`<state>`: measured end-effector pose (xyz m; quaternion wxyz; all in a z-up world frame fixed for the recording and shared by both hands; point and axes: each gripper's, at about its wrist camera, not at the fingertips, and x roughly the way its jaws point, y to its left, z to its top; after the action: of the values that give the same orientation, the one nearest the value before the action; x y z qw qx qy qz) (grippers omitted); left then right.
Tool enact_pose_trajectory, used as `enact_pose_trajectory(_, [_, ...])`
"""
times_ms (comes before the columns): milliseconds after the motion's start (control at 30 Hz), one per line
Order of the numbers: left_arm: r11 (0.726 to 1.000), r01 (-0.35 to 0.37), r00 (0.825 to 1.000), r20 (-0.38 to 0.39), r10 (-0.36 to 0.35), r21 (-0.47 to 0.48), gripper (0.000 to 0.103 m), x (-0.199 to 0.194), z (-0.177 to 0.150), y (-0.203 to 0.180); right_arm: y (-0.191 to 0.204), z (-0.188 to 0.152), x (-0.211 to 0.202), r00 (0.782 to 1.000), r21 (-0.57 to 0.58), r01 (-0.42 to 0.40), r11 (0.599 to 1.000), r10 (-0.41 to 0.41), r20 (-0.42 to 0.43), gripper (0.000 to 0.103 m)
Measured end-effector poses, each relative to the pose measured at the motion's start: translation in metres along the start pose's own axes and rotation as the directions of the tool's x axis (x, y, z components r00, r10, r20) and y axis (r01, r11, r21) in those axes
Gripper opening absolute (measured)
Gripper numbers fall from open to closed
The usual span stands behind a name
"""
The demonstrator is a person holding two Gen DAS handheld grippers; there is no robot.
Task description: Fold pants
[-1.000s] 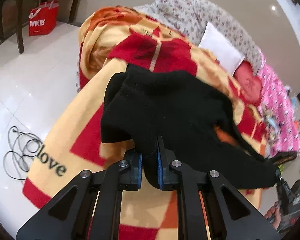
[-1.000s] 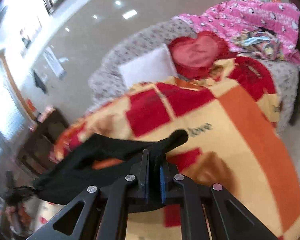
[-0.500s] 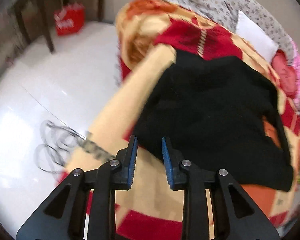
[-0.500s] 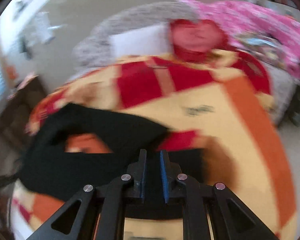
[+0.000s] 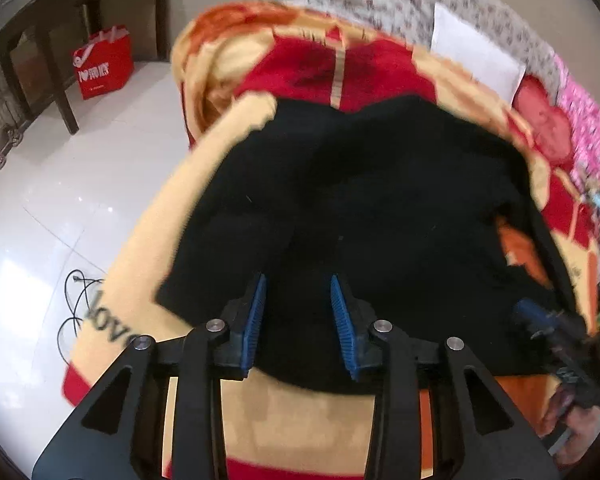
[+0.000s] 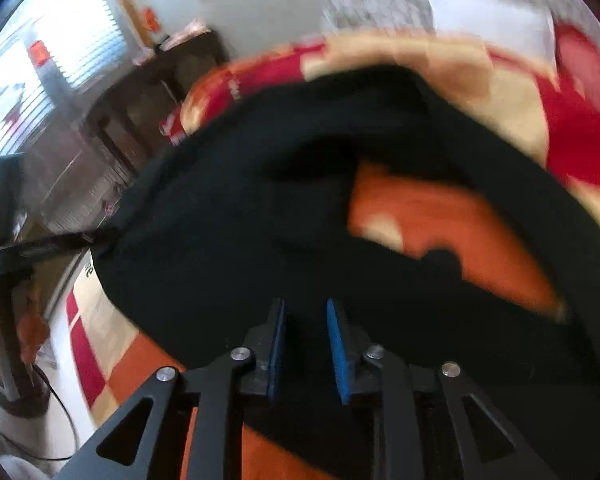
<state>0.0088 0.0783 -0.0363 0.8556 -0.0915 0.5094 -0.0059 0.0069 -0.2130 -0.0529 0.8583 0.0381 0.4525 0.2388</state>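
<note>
The black pants (image 5: 360, 208) lie spread across the blanket (image 5: 204, 184), a red, orange and cream patchwork draped over the bed, and fill the middle of the left wrist view. The left gripper (image 5: 298, 320) sits at 6 o'clock with its blue-padded fingers (image 5: 256, 316) parted and nothing between them; the pants' near edge lies just past and beneath the tips. The word "love" shows on the blanket at 8 o'clock, beside a loose black cable (image 5: 74, 304) on the white tiled floor (image 5: 52, 200). At 11 o'clock a red bag (image 5: 104, 64) stands by a dark table leg (image 5: 56, 64). A white pillow (image 5: 476, 56) rests at 1 o'clock against flowered bedding, with a red heart cushion (image 5: 544, 120) next to it toward 2 o'clock. The right gripper (image 5: 548, 320) shows at 4 o'clock at the pants' far edge. In the blurred right wrist view, the right gripper (image 6: 306, 340) also has its fingers (image 6: 336, 348) apart, holding nothing, the pants (image 6: 240, 220) lying under and ahead of them. An orange patch of blanket (image 6: 440, 220) shows through a gap in the cloth at 3 o'clock. The left gripper (image 6: 28, 252) appears at 9 o'clock, too blurred to read there.
</note>
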Motion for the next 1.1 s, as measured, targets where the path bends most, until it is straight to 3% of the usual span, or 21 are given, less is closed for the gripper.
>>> enact_pose_trajectory(67, [1.000, -0.008, 1.000, -0.017, 0.008, 0.009, 0.033, 0.011, 0.002, -0.002, 0.000, 0.012, 0.000, 0.999, -0.012, -0.004, 1.000, 0.004, -0.036, 0.025])
enact_pose_trajectory(167, [1.000, 0.011, 1.000, -0.004, -0.011, 0.025, 0.033, 0.006, 0.014, -0.007, -0.001, 0.043, -0.013, 0.999, -0.055, 0.017, 0.998, -0.014, 0.043, 0.030])
enact_pose_trajectory(233, [0.999, 0.034, 0.999, 0.025, -0.034, 0.017, 0.033, 0.000, 0.027, -0.008, -0.006, 0.068, -0.016, 0.994, -0.088, 0.073, 0.993, -0.065, 0.092, 0.037])
enact_pose_trajectory(367, [0.999, 0.029, 0.997, 0.065, -0.030, 0.020, 0.033, 0.005, 0.056, -0.012, -0.017, 0.111, -0.012, 0.968, -0.134, 0.217, 0.967, -0.195, 0.157, 0.039])
enact_pose_trajectory(567, [0.998, -0.044, 0.999, 0.011, 0.045, -0.042, 0.033, 0.047, 0.092, 0.002, -0.033, 0.145, 0.041, 0.971, -0.222, 0.239, 0.945, -0.231, 0.059, 0.043])
enact_pose_trajectory(600, [0.998, -0.043, 0.999, -0.007, 0.043, -0.040, 0.034, 0.054, 0.095, 0.003, -0.031, 0.147, 0.046, 0.970, -0.241, 0.244, 0.939, -0.233, 0.071, 0.037])
enact_pose_trajectory(633, [0.998, -0.047, 0.999, -0.015, 0.046, -0.044, 0.035, 0.059, 0.095, 0.006, -0.031, 0.147, 0.051, 0.963, -0.254, 0.270, 0.929, -0.255, 0.091, 0.020])
enact_pose_trajectory(667, [0.998, -0.051, 0.999, -0.011, 0.050, -0.044, 0.037, 0.060, 0.096, 0.006, -0.032, 0.146, 0.054, 0.961, -0.251, 0.277, 0.928, -0.262, 0.092, 0.010])
enact_pose_trajectory(700, [0.998, -0.056, 0.998, -0.004, 0.056, -0.039, 0.037, 0.060, 0.096, 0.006, -0.033, 0.147, 0.054, 0.962, -0.235, 0.271, 0.934, -0.257, 0.089, 0.005])
enact_pose_trajectory(800, [0.998, -0.041, 0.999, -0.004, 0.041, -0.051, 0.037, 0.052, 0.094, 0.012, -0.035, 0.144, 0.028, 0.982, -0.164, 0.165, 0.973, -0.146, 0.122, 0.005])
enact_pose_trajectory(933, [0.993, -0.048, 0.998, 0.043, 0.053, -0.106, 0.037, 0.027, 0.086, 0.030, -0.011, 0.116, -0.035, 0.984, -0.193, 0.024, 0.981, 0.011, 0.178, 0.004])
enact_pose_trajectory(1000, [0.988, -0.039, 0.997, 0.058, 0.048, -0.148, 0.037, 0.017, 0.080, 0.044, 0.007, 0.089, -0.056, 0.983, -0.241, -0.055, 0.969, 0.095, 0.155, 0.001])
enact_pose_trajectory(1100, [0.983, -0.053, 0.997, 0.052, 0.064, -0.177, 0.037, 0.009, 0.067, 0.059, 0.029, 0.048, -0.065, 0.986, -0.273, -0.123, 0.954, 0.149, 0.077, 0.001])
